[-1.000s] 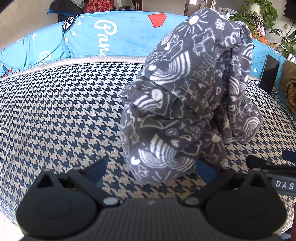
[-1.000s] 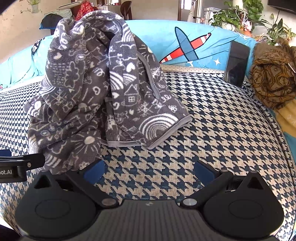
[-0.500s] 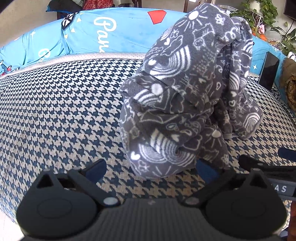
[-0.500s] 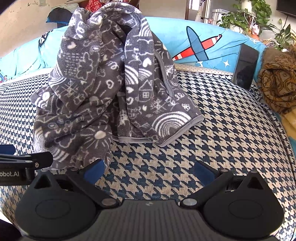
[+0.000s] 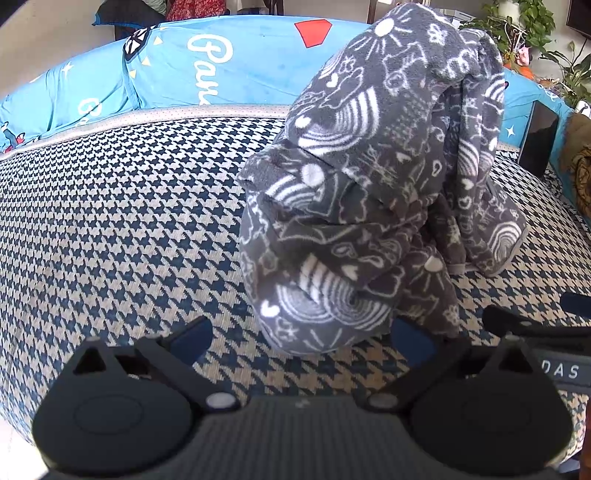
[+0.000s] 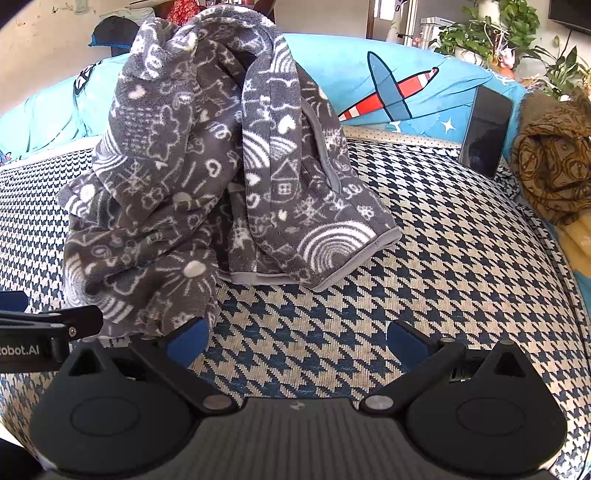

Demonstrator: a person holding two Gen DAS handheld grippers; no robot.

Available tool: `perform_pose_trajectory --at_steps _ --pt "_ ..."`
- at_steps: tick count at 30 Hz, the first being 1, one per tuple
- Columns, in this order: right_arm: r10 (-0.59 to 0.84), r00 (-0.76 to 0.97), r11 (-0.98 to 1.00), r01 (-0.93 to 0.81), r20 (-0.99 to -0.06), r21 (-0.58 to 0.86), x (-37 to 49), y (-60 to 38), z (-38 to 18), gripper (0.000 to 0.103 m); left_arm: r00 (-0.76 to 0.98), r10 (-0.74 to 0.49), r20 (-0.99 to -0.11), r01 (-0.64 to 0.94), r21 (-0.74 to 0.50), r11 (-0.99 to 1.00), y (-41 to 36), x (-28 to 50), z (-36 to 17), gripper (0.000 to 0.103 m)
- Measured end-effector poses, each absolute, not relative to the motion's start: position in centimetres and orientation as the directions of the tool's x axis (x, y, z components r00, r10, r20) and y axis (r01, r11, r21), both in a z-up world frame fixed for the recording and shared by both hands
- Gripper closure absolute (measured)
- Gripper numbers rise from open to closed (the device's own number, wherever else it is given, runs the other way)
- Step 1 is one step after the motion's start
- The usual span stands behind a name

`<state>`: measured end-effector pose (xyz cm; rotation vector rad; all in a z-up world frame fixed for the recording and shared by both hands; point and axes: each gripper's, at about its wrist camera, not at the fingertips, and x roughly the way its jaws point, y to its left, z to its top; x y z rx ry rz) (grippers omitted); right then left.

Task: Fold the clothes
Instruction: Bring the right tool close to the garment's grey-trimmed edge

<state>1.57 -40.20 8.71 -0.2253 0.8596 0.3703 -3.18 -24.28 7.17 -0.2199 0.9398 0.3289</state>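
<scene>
Grey fleece garment [image 5: 373,206], printed with white doodles of suns, hearts, houses and rainbow arcs: piled in a tall crumpled heap on the houndstooth cover [image 5: 122,229], unfolded; one hemmed flap [image 6: 332,243] spreads flat toward the right side, the rest bunched and standing. Left gripper [image 5: 301,334]: low at the near foot of the heap, blue-padded fingers spread wide, the heap's lower bulge just ahead and between them, nothing clamped; whether the pads touch the cloth cannot be told. Right gripper [image 6: 297,338]: fingers likewise spread wide over bare houndstooth, holding nothing, its left pad [image 6: 186,338] just beside the heap's near edge. Behind the cover: blue cushions [image 5: 229,70] with white lettering and a red-striped aeroplane motif [image 6: 391,92]. Dark phone [image 6: 485,129] leaning upright against the cushions at right. Brown patterned cloth [image 6: 554,166] bunched at far right. Green houseplants [image 6: 491,29] in the background.
</scene>
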Motion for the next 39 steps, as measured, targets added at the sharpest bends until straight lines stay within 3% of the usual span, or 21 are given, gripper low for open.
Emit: perform_pose_trajectory --at_steps 39 --pt "0.228 0.591 0.909 -0.413 -0.774 -0.048 1.5 -40.1 8.7 0.0 0.555 0.149 -0.818 -0.304 -0.033 0.952 -22.8 -5.3 7.8 0.0"
